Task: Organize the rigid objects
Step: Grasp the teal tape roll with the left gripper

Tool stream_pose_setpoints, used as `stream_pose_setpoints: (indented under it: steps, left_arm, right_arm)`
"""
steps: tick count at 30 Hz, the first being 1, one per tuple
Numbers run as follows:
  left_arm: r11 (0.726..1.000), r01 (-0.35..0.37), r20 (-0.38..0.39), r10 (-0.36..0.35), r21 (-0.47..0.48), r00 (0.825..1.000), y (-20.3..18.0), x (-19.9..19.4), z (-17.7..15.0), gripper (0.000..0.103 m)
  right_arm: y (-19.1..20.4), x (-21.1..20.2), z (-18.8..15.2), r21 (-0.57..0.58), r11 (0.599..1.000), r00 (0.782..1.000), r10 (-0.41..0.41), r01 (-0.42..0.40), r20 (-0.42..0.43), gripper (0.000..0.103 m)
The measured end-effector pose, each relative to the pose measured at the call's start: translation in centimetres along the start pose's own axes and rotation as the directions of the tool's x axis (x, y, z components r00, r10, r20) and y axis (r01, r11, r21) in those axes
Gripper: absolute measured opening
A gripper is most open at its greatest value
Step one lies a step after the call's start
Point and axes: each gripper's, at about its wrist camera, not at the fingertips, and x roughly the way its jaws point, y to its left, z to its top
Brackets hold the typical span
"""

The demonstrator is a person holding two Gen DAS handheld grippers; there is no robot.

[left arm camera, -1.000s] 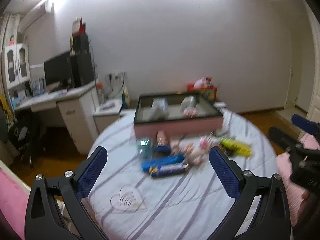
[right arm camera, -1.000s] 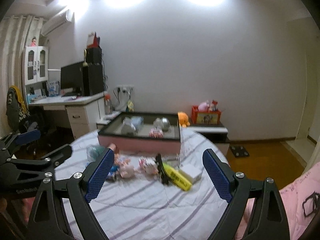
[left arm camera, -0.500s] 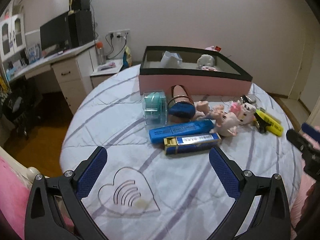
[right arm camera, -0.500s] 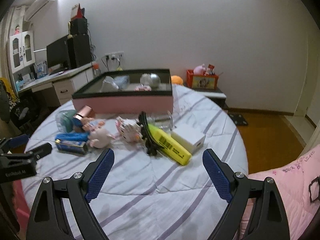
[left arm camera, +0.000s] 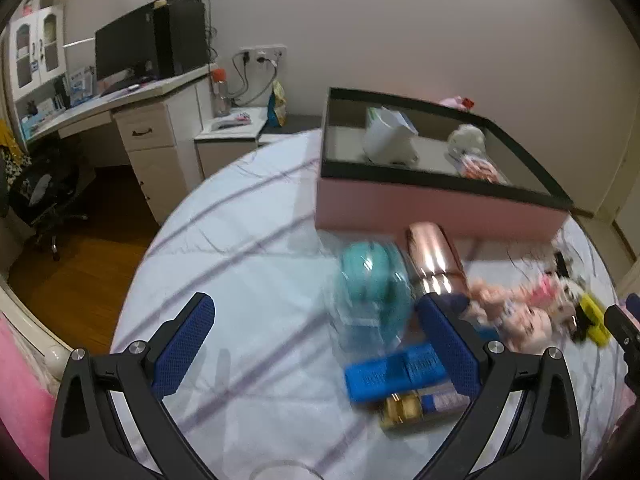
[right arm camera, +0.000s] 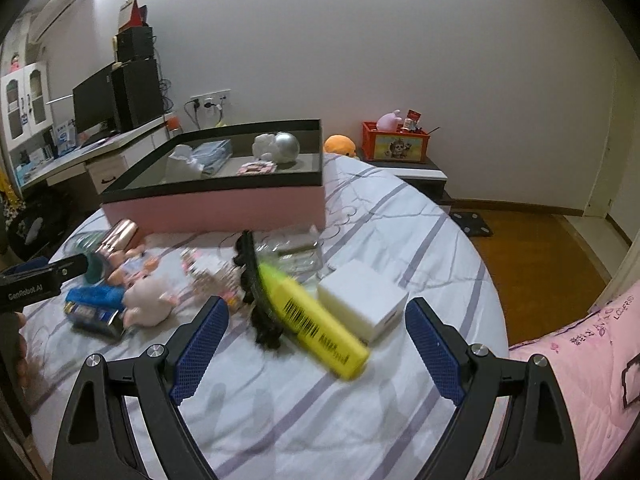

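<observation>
Left wrist view: your left gripper (left arm camera: 316, 344) has its jaws spread wide and holds nothing. The teal case (left arm camera: 370, 288) lies between the pads and a little beyond them, at about 1 o'clock from the gap's middle. The blue box (left arm camera: 394, 374) sits at 3 o'clock beside the right pad, its long axis running across the jaws. The gold tube (left arm camera: 434, 262) points toward 12, up at the tray (left arm camera: 436, 208). The tray holds a white pouch (left arm camera: 388, 136), a pale toy (left arm camera: 466, 140) and a small packet; blur hides more.

Right wrist view: your right gripper (right arm camera: 316, 350) is also spread and empty. The marker (right arm camera: 314, 316) lies just ahead of the gap, its long axis running 11 to 5, so I judge this hand nearer to it. The comb (right arm camera: 256, 280) touches its left flank; the white box (right arm camera: 362, 296) sits at 1 o'clock. A silver ball (right arm camera: 286, 147) rests in the tray.
</observation>
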Motion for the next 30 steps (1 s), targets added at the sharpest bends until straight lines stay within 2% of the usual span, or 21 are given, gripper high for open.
stream_pose_setpoints:
  steps: [2,4,5,10,12,14,22,30]
  left_arm:
    - [0.999,0.035,-0.001,-0.035,-0.004,0.999,0.3,0.3,0.3,0.099]
    - [0.999,0.04,-0.012,-0.039,0.019,0.999,0.3,0.6,0.5,0.087]
    - [0.999,0.031,-0.018,-0.03,0.038,0.999,0.2,0.9,0.6,0.085]
    - [0.991,0.104,-0.077,-0.097,0.088,0.992,-0.5,2.1,0.4,0.046]
    - [0.987,0.117,-0.082,-0.108,0.115,0.991,-1.0,2.1,0.3,0.038]
    - [0.987,0.083,-0.067,-0.075,0.135,0.995,-1.4,1.8,0.2,0.038]
    - [0.99,0.037,-0.051,-0.03,0.136,0.998,-0.6,0.0,-0.3,0.038]
    - [0.988,0.041,-0.038,-0.036,0.146,0.999,-0.9,-1.9,-1.0,0.038]
  right_arm:
    - [-0.2,0.6,0.5,0.004,1.0,1.0,-0.002,0.002,-0.008,0.091]
    - [-0.4,1.4,1.0,0.006,1.0,1.0,-0.009,0.009,-0.018,0.091]
    - [-0.4,1.7,1.1,0.006,1.0,1.0,-0.014,0.014,-0.025,0.091]
    - [-1.0,3.4,1.5,0.008,1.0,0.996,-0.015,0.016,-0.087,0.091]
    - [-1.3,3.8,1.5,0.016,1.0,0.995,-0.015,0.017,-0.097,0.091]
    - [-1.6,4.1,1.6,0.02,1.0,0.994,-0.018,0.02,-0.106,0.091]
    - [-3.8,4.5,1.6,0.035,0.996,0.988,-0.075,0.081,-0.136,0.091]
    - [-4.7,6.5,1.3,0.042,0.999,0.979,0.006,0.002,-0.206,0.091]
